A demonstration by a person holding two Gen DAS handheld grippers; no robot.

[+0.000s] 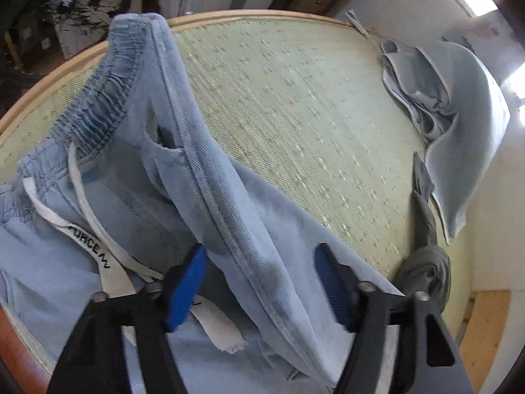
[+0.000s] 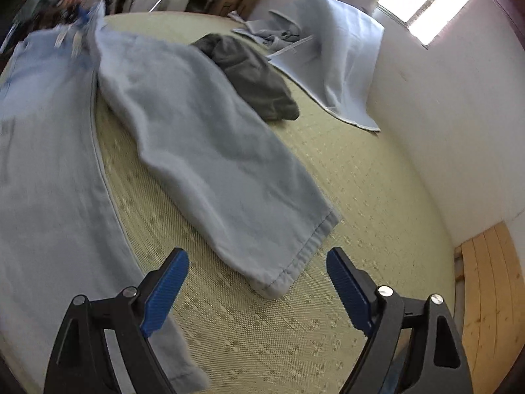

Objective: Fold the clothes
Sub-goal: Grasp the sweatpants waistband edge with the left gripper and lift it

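Light blue denim trousers [image 1: 170,170] with an elastic waistband and a white drawstring [image 1: 95,246] lie on a green woven mat [image 1: 295,115]. My left gripper [image 1: 261,262] is open, its blue pads either side of a raised fold along the waist seam. In the right wrist view the trousers [image 2: 213,151] spread out with both legs apart. My right gripper [image 2: 257,262] is open and empty, just short of the hem of the right-hand leg [image 2: 295,262]. The left-hand leg [image 2: 49,197] runs beside my left finger.
A dark grey garment [image 2: 252,75] lies beyond the trousers; it also shows at the mat's right edge in the left wrist view [image 1: 426,256]. A pale blue blanket [image 2: 328,49] is bunched against the white wall [image 2: 443,115]. Wooden slats [image 2: 485,295] show at right.
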